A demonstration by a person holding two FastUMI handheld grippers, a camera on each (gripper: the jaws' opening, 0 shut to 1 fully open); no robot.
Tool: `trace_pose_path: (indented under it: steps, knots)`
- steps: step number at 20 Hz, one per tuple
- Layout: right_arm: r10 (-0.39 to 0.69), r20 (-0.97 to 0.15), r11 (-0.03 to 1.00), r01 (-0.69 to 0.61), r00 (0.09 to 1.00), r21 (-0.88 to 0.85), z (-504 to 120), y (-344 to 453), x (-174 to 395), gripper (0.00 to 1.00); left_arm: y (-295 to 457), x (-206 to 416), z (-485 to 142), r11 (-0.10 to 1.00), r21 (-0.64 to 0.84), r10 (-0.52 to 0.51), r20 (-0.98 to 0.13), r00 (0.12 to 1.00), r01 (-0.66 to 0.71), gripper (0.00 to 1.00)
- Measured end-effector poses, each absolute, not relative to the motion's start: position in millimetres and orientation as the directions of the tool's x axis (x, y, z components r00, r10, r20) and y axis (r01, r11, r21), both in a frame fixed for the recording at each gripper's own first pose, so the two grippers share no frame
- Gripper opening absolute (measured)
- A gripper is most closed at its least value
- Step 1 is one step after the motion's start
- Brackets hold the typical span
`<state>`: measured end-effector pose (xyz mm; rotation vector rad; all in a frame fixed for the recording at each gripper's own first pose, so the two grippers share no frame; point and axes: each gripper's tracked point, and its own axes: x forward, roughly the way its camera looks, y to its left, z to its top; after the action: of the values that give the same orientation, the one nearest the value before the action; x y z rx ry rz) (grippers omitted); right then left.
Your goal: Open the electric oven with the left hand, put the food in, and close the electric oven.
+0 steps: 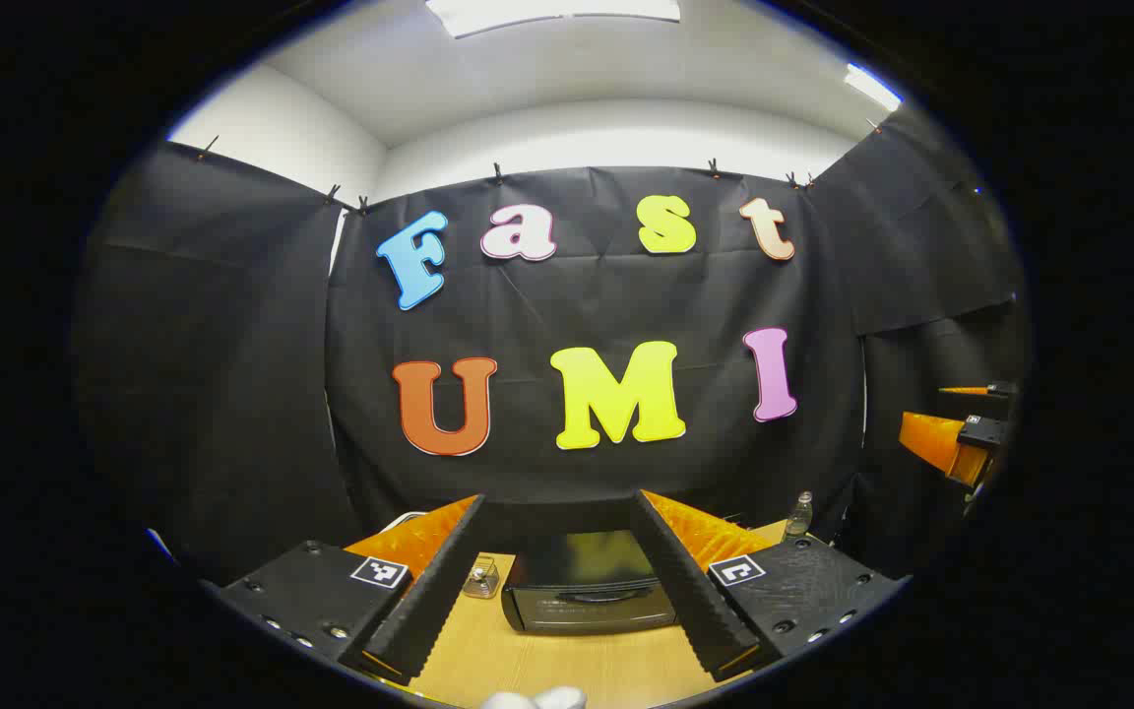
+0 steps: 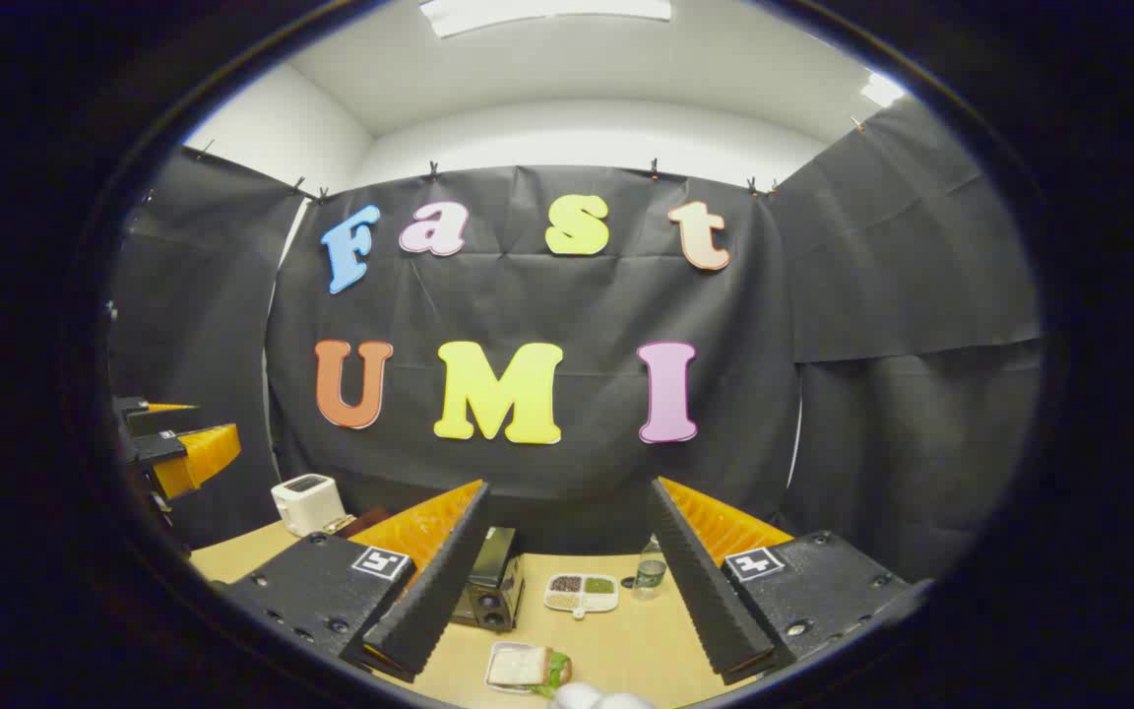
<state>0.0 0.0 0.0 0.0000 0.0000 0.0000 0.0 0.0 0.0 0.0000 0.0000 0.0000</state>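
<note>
The black electric oven [image 1: 587, 591] stands on the wooden table [image 1: 547, 660], its glass door up and shut, handle along the lower front. My left gripper [image 1: 559, 502] hangs above and in front of it, open and holding nothing. The food, a sandwich on a small white plate [image 2: 526, 668], lies on the table near the front edge. My right gripper [image 2: 569, 487] is raised over that plate, open and holding nothing. In the right gripper view the oven [image 2: 496, 589] is partly hidden behind a finger.
A small glass jar [image 1: 480, 579] sits left of the oven and a bottle [image 1: 799, 514] behind it to the right. A divided dish [image 2: 582, 594], a glass [image 2: 648, 573] and a white toaster [image 2: 308, 502] share the table [image 2: 646, 640].
</note>
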Motion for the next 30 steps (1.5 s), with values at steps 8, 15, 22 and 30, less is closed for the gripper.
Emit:
trace_pose_path:
  steps: [8, 15, 22, 30]
  knots:
    - [-0.02, -0.012, 1.0, 0.02, 1.0, 0.0, -3.7, -13.7, 2.9, 1.0, -4.8, 4.5, -4.3, 1.0, 0.026, -0.003, -0.008, 1.0, 0.003, 0.95]
    - [-0.012, -0.005, 1.0, 0.012, 1.0, -0.002, -3.1, -15.2, 3.6, 1.0, -8.7, 9.5, -9.4, 1.0, 0.024, 0.002, -0.005, 1.0, -0.002, 0.95]
    - [0.013, 0.018, 1.0, -0.013, 1.0, -0.008, 0.0, -27.8, 0.7, 1.0, -21.0, 33.8, -49.6, 0.999, 0.047, 0.003, -0.017, 1.0, -0.002, 0.95]
    - [-0.008, 0.0, 0.999, 0.008, 1.0, -0.041, -13.9, -65.9, -8.2, 1.0, -56.7, 73.5, -140.3, 0.997, 0.056, -0.038, -0.091, 0.995, 0.043, 0.95]
